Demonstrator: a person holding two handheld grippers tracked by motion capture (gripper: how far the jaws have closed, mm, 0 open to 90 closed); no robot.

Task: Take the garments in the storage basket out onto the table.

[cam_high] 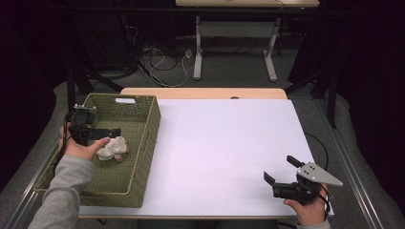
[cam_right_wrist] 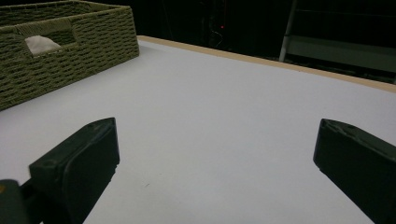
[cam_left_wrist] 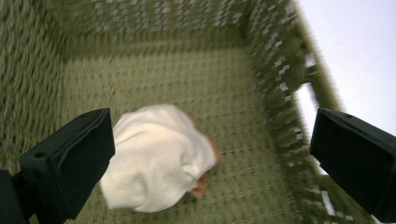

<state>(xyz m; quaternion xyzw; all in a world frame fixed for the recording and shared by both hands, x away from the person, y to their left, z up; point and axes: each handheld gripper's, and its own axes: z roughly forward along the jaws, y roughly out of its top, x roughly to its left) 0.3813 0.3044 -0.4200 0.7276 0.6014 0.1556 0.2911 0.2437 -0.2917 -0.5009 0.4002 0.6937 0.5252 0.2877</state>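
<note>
A green woven basket (cam_high: 145,133) stands on the left of the white table top (cam_high: 229,143). On its floor lies a crumpled white bundle (cam_high: 112,147) with a brown-orange piece poking out at one side. My left gripper (cam_high: 109,136) hovers just over that bundle inside the basket, open. In the left gripper view the bundle (cam_left_wrist: 156,161) lies below, nearer the left jaw, with the basket wall (cam_left_wrist: 280,84) beyond; the left gripper (cam_left_wrist: 210,126) holds nothing. My right gripper (cam_high: 281,169) rests open near the table's front right corner, and nothing sits between the right gripper's (cam_right_wrist: 215,135) jaws.
The right gripper view shows the basket (cam_right_wrist: 70,37) far off at upper left, a pale patch visible through its handle slot. Bare white table top (cam_right_wrist: 224,93) stretches between. Beyond the table's wooden far edge (cam_high: 205,93) are desk legs and cables on the floor.
</note>
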